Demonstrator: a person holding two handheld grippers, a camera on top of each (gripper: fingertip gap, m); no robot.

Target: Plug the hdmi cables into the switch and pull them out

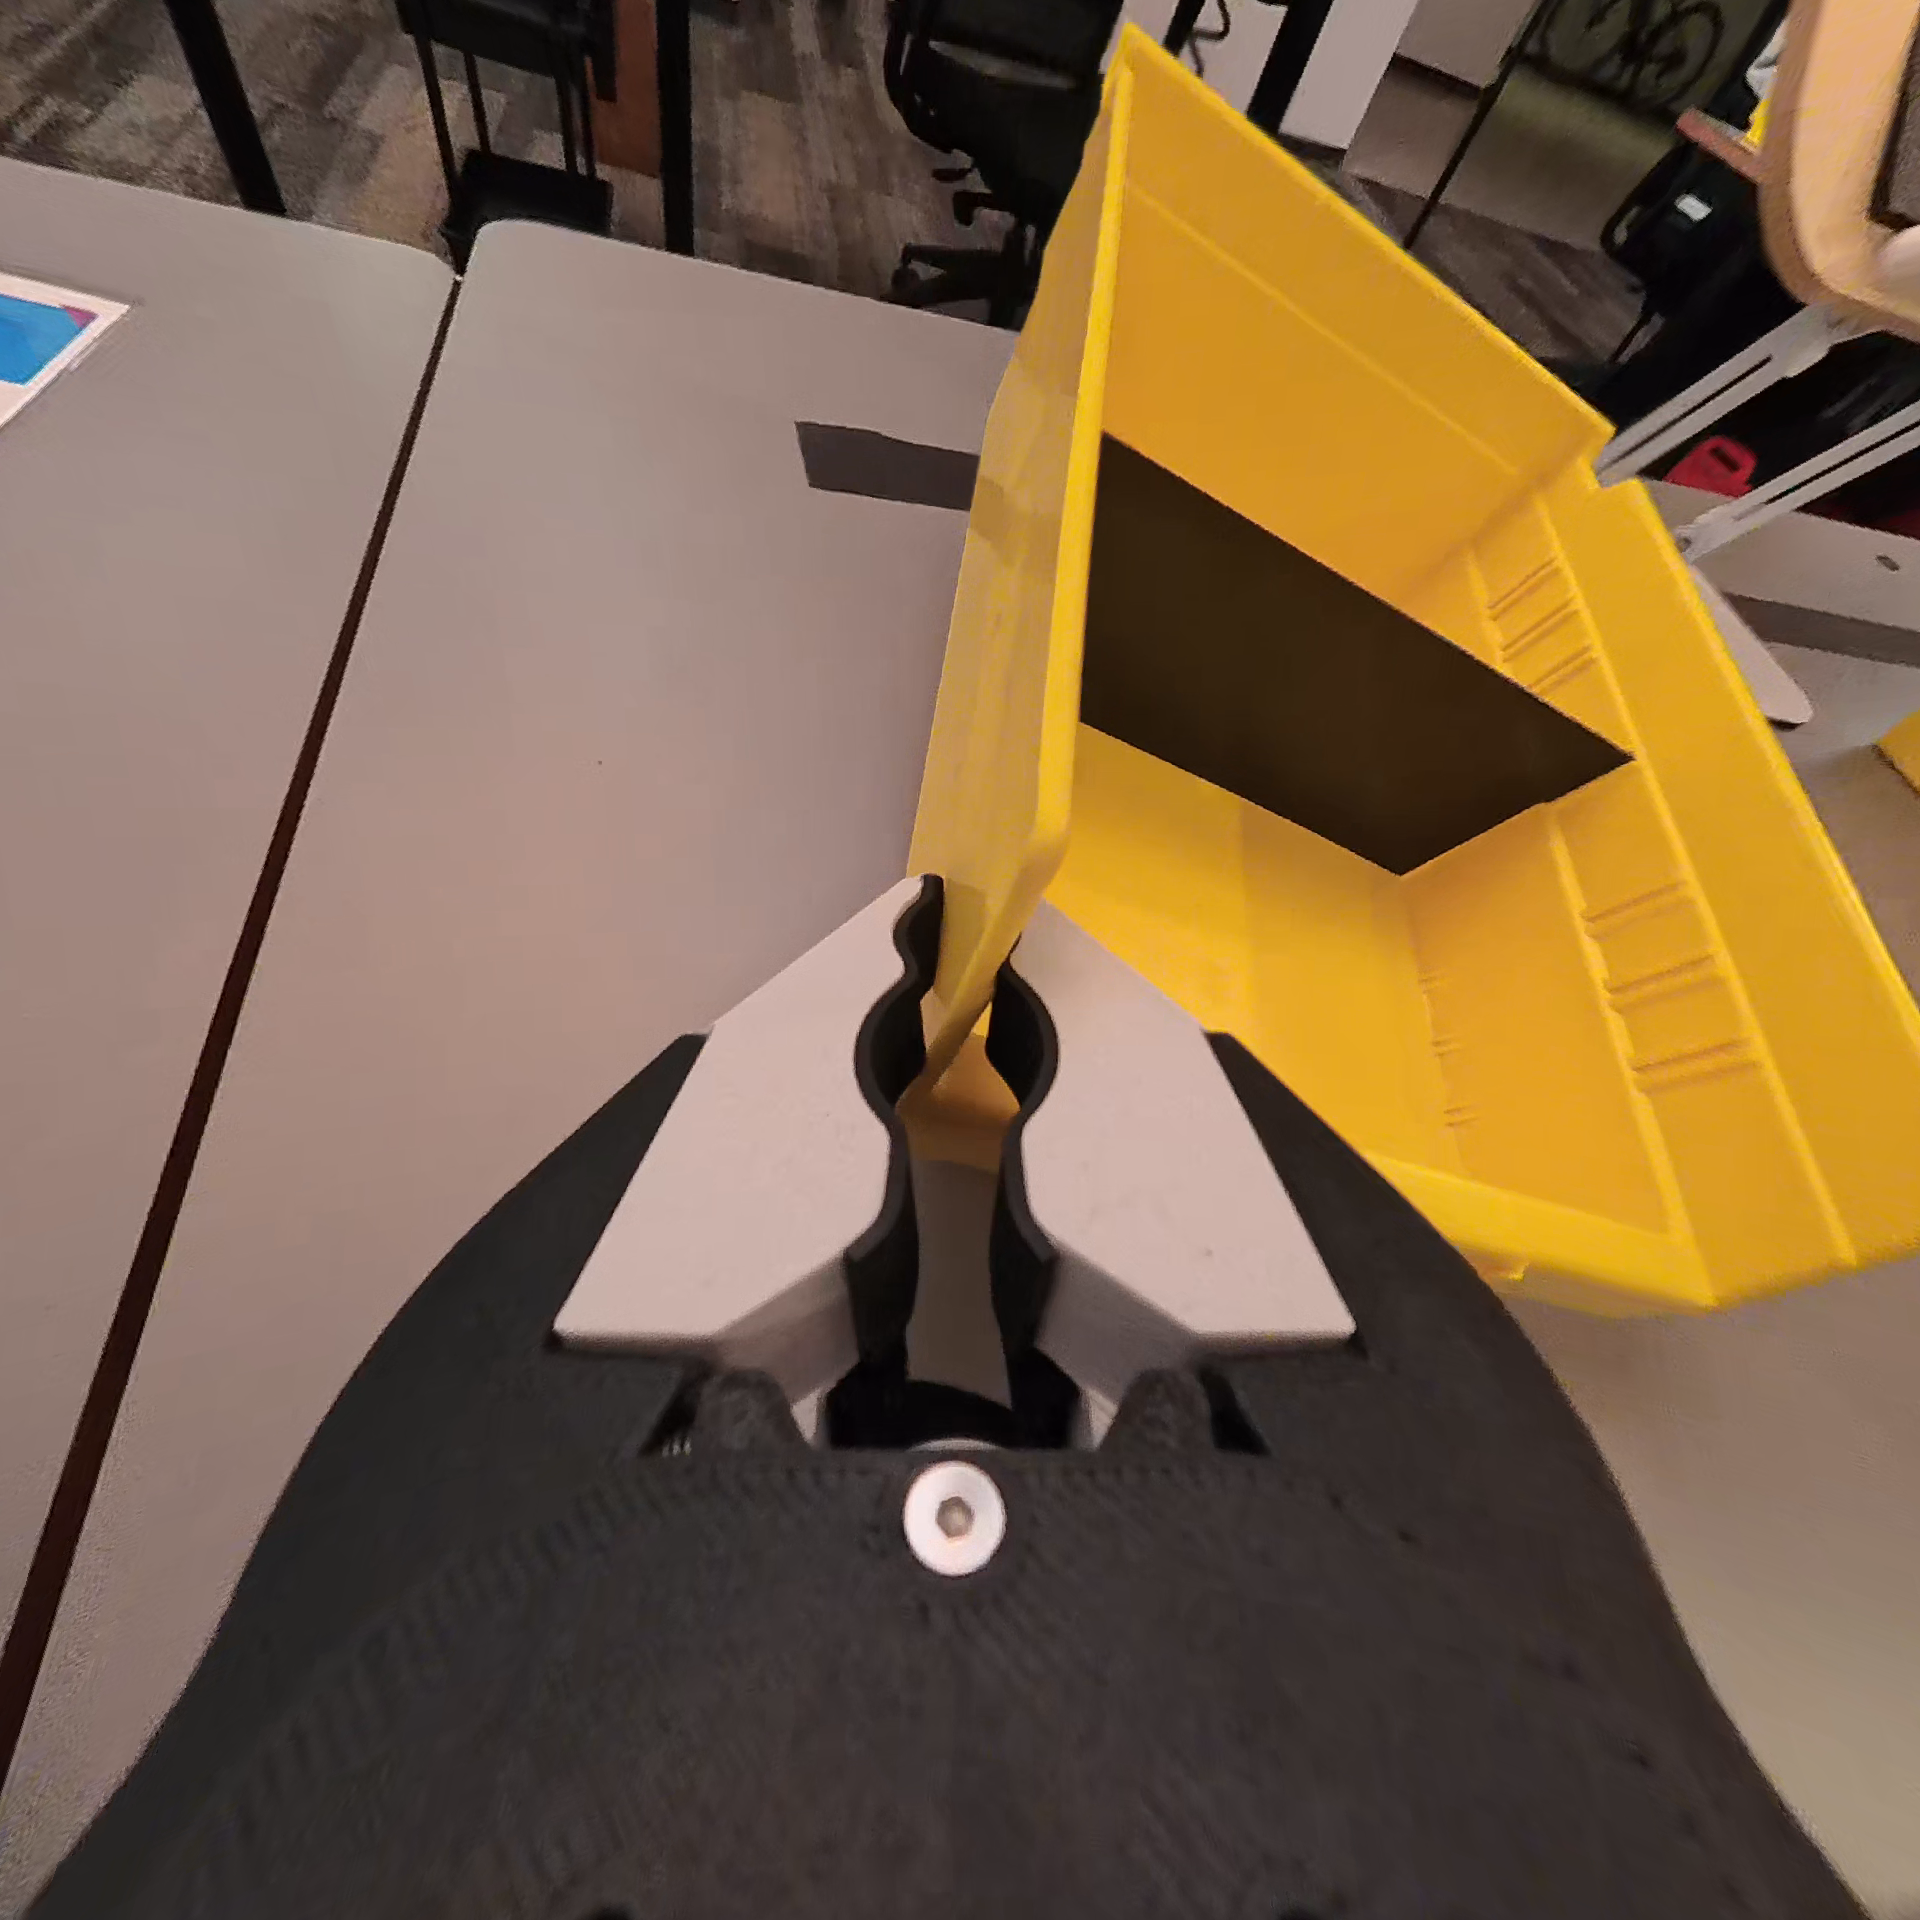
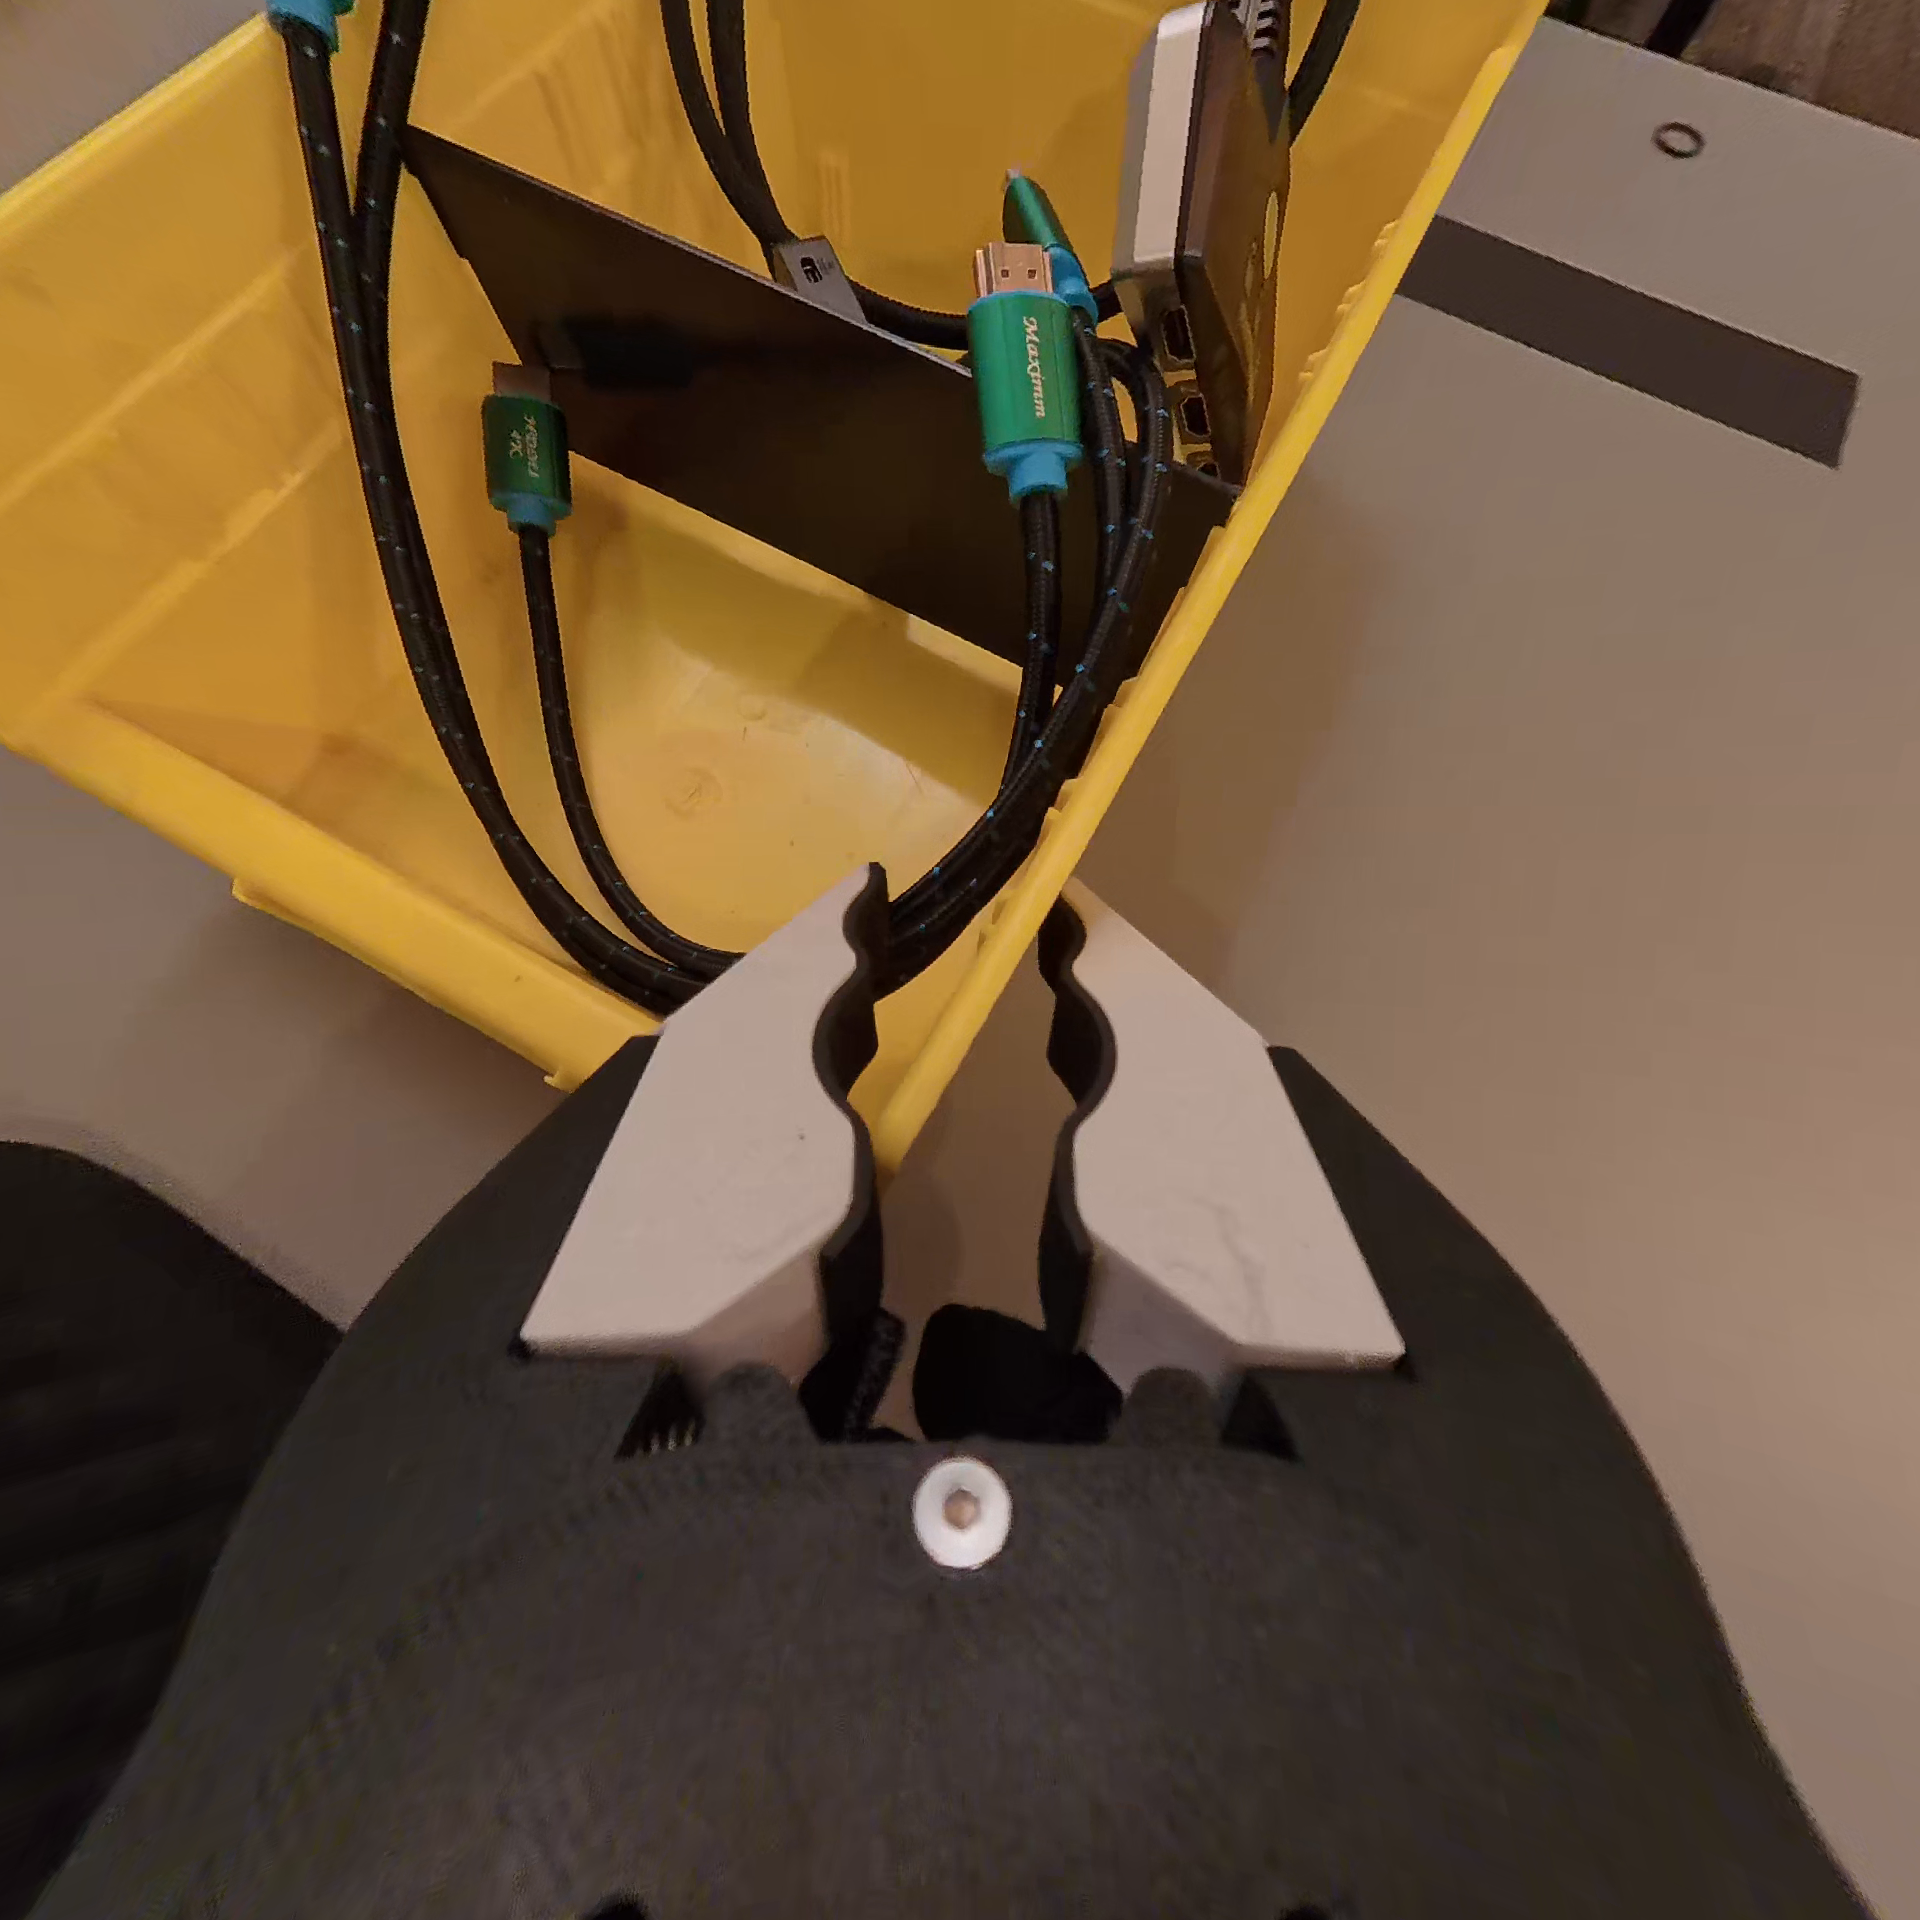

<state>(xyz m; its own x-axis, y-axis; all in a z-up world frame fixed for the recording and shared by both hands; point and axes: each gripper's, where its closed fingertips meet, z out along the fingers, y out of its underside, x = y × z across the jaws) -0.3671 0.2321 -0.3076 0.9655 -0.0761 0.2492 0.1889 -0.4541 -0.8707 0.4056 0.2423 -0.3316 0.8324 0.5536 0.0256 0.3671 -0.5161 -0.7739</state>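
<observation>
In the left wrist view my left gripper is shut on the side wall of a yellow bin and holds it tilted. This bin holds only a black divider. In the right wrist view my right gripper straddles the wall of a yellow bin, one finger inside and one outside, closed on the wall and on braided black cables. Green HDMI plugs lie loose in it. The grey and black switch leans in the far right corner, its ports empty.
Grey tables meet at a dark seam. Dark tape strips lie on them. A blue printed sheet is at the far left. Office chairs stand beyond. A dark rounded object sits at the lower left. Some 80 cm of space lies between my two pairs of fingers. The dark rounded object lies around 20 cm away from my right fingertips.
</observation>
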